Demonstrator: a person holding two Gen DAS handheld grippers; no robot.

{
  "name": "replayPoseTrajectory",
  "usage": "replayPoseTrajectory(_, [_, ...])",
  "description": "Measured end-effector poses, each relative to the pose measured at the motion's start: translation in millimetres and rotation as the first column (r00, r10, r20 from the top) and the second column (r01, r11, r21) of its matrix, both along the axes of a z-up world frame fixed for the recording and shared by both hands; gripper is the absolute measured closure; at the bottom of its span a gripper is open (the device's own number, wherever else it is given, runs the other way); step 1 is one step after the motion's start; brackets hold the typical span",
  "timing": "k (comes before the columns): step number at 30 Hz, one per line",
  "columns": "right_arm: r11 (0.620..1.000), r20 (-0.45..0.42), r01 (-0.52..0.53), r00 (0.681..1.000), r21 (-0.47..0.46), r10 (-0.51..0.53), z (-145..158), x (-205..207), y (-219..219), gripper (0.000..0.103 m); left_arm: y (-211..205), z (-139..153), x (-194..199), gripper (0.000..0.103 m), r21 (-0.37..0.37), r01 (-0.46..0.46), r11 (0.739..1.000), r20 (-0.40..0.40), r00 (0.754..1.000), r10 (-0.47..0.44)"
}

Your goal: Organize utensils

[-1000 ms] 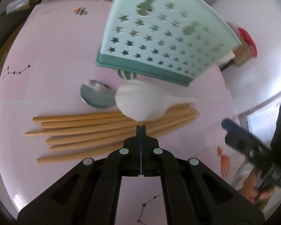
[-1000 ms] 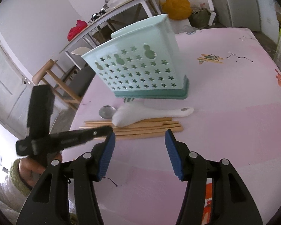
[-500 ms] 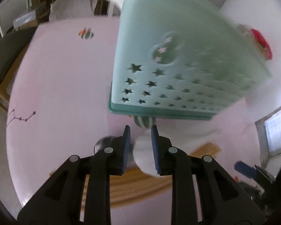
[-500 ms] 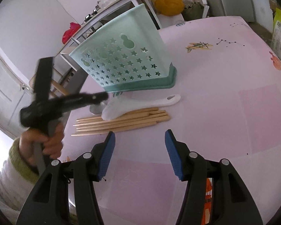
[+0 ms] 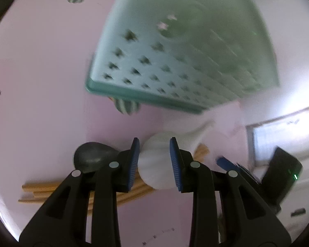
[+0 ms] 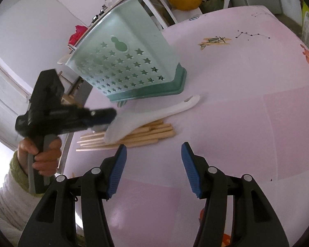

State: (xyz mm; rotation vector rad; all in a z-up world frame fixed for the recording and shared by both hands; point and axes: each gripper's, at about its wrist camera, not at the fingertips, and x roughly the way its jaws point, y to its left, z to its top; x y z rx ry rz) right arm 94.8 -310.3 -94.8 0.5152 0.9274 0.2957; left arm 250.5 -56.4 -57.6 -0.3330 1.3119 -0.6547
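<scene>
Left gripper: my jaws are opening, straddling the white spoon's bowl, pads not yet pressing.
Right gripper: half open, empty, short of the pile.
Spoon: lies across the chopsticks, before the green holder.
Axis: handle runs away rightward.
Nearer: my left.

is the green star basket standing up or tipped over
Standing, base down. In the right wrist view the green star basket rests on its darker bottom rim on the pink table, open mouth up; its lean may be fisheye distortion.
</scene>
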Motion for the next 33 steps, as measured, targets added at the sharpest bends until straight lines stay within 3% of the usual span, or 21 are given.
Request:
replayPoseTrajectory(3, [1.0,-0.009,-0.003,1.0,0.006,0.003,-1.8,0.4,-3.7,0.049,-2.9,0.9,-9.3,0.075,-0.029,0.035,0.999,-0.018,0.999,-0.035])
replayPoseTrajectory(8, [1.0,-0.03,-0.012,0.999,0.028,0.013,-4.1,-2.5,-10.0,0.049,-10.1,7.1,-43.5,0.075,-0.017,0.104,0.994,0.013,0.994,-0.104])
replayPoseTrajectory(11, [0.999,-0.039,-0.017,0.999,0.038,0.019,-5.4,-4.1,-12.0,0.049,-19.1,9.1,-66.4,0.075,0.038,0.149,0.988,0.059,0.987,-0.151])
replayPoseTrajectory(13, [0.999,-0.047,-0.015,0.999,0.041,0.016,-5.3,-6.4,-14.3,0.049,-27.8,13.6,-81.2,0.074,0.119,0.173,0.978,0.12,0.975,-0.187])
replayPoseTrajectory(14, [0.999,-0.049,-0.013,0.999,0.04,0.015,-4.8,-7.2,-14.7,0.049,-34.7,18.9,-93.0,0.073,0.204,0.179,0.962,0.192,0.957,-0.219])
replayPoseTrajectory(16, [0.999,-0.051,-0.012,0.999,0.033,0.013,-3.7,-8.8,-15.2,0.049,-40.0,28.2,-106.8,0.063,0.299,0.17,0.939,0.293,0.92,-0.26])
replayPoseTrajectory(18, [1.0,-0.051,-0.008,0.999,0.026,0.009,-3.1,-10.0,-15.0,0.049,-48.6,39.1,-124.7,0.052,0.415,0.136,0.9,0.436,0.838,-0.328])
replayPoseTrajectory(19, [1.0,-0.051,-0.005,0.999,0.026,0.006,-3.1,-10.7,-15.6,0.049,-54.2,41.4,-133.5,0.049,0.478,0.121,0.87,0.491,0.785,-0.378])
replayPoseTrajectory(20, [1.0,-0.052,-0.003,0.999,0.027,0.004,-3.1,-11.4,-16.4,0.049,-57.8,42.3,-139.4,0.044,0.52,0.113,0.847,0.521,0.744,-0.419])
replayPoseTrajectory(22, [0.999,-0.051,0.007,0.999,0.033,-0.005,-3.0,-12.4,-15.6,0.049,-70.5,34.6,-152.5,0.044,0.645,0.088,0.76,0.55,0.636,-0.541])
replayPoseTrajectory(25, [0.999,-0.046,0.015,0.999,0.03,-0.014,-2.1,-13.9,-12.4,0.049,-82.2,15.0,-159.0,0.044,0.744,0.067,0.665,0.527,0.552,-0.646])
replayPoseTrajectory(27, [0.999,-0.046,0.02,0.999,0.027,-0.018,-1.9,-12.9,-10.3,0.049,-86.6,7.8,-162.7,0.044,0.775,0.057,0.63,0.518,0.513,-0.684])
replayPoseTrajectory(28, [0.999,-0.045,0.023,0.999,0.028,-0.022,-1.8,-12.8,-9.1,0.049,-86.5,8.0,-164.8,0.046,0.775,0.049,0.63,0.529,0.496,-0.689])
replayPoseTrajectory(30, [0.999,-0.047,0.03,0.998,0.024,-0.029,-1.7,-12.3,-8.8,0.049,-88.7,7.2,-162.6,0.057,0.773,0.052,0.633,0.532,0.49,-0.69])
replayPoseTrajectory(33, [0.999,-0.052,0.039,0.998,0.024,-0.038,-2.1,-11.3,-8.0,0.049,-89.2,8.6,-156.5,0.07,0.742,0.06,0.667,0.555,0.502,-0.663])
